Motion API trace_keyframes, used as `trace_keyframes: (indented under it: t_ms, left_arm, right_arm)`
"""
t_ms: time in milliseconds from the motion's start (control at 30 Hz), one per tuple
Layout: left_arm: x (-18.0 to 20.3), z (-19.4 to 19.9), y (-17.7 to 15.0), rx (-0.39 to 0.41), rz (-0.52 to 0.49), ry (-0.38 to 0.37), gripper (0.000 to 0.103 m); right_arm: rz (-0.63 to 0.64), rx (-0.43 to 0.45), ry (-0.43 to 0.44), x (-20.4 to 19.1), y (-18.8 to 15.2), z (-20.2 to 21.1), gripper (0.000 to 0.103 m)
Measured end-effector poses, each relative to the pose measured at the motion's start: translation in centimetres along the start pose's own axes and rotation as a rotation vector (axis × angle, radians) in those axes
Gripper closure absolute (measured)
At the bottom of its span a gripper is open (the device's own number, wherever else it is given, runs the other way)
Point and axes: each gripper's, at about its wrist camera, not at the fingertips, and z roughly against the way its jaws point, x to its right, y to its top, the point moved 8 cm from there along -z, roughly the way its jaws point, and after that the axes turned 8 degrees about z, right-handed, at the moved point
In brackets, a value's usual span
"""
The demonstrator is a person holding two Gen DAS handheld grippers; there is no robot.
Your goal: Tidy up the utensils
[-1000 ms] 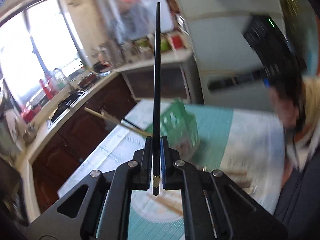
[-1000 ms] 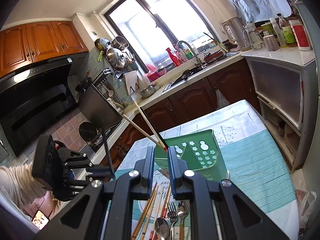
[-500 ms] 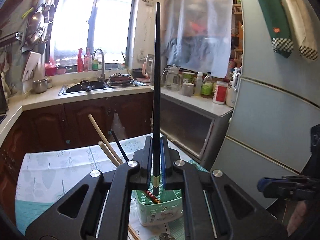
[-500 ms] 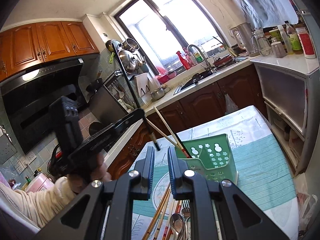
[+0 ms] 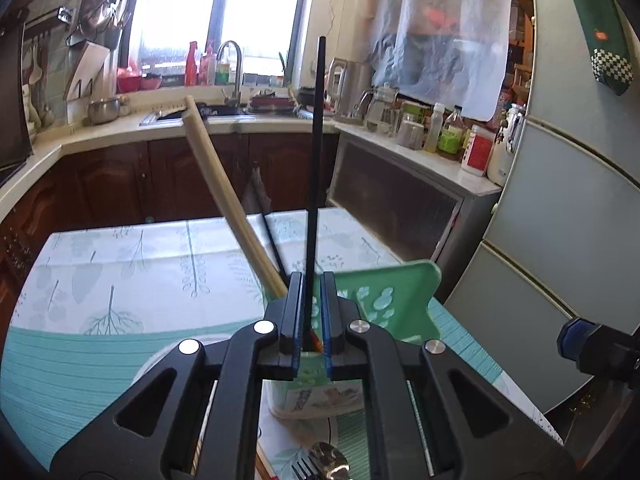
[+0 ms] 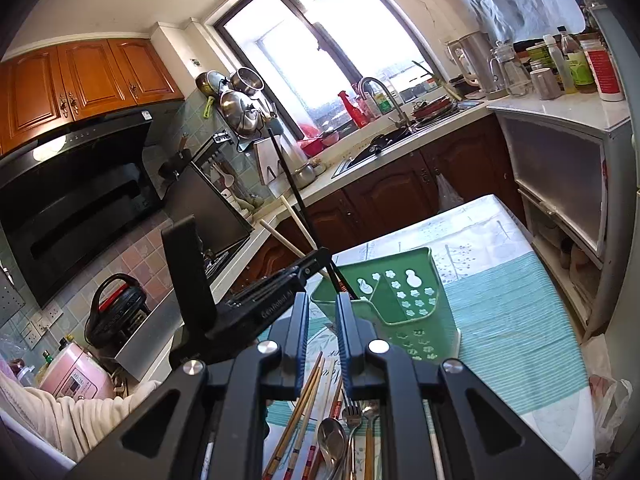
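One slim black chopstick [image 5: 314, 168] stands nearly upright between the blue pads of the left gripper [image 5: 308, 312], which is clenched on its lower part, right above the green perforated plastic utensil holder [image 5: 394, 300]. The chopstick's lower end, with a reddish band, sits just over the holder's open top, at the near corner.

Inside the holder, two pale wooden chopsticks [image 6: 288, 232] and another thin black stick lean out toward the window side. The holder stands on the desk, which is covered by a white cloth with a leaf print and teal stripes [image 5: 120, 264].

From the right wrist view, the right gripper [image 6: 322, 320] hangs nearer than the holder with its jaws a narrow gap apart and nothing between them. Under it, on the desk nearer than the holder, lies a loose bunch of brown wooden chopsticks [image 6: 304, 404], a steel spoon [image 6: 332, 436] and a steel fork [image 6: 352, 412]. That view also shows the left gripper from the side, at the holder's left rim, and a cream sleeve [image 6: 64, 412] behind it. The left wrist view shows only a fork tip of that bunch.
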Motion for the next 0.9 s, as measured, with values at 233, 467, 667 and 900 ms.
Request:
trace_keyframes:
  t_ms: [233,467,667,900]
  left_arm:
    - [-0.1,1.6,-1.3,-0.045,0.018,-0.012,0.076]
    - [-0.9,6.0,-2.1,-0.141,0.068,0.021,0.058]
    - [-4.3,9.8,-3.7,-0.228,0.096,0.150,0.051]
    - [-7.2,13.7,-6.2,-0.246,0.131,0.229,0.051]
  right_arm:
    - [0.008,-0.021,0.013,-0.3,-0.5,-0.8,0.090]
    - [0.012,-0.045,0.000,-0.3,-0.8,-1.3,0.090]
    - [0.047,-0.100,-0.016,-1.4,-1.3,-2.4,0.090]
    - [0.070,-0.146,-0.115,-1.2,-1.6,-3.7,0.089]
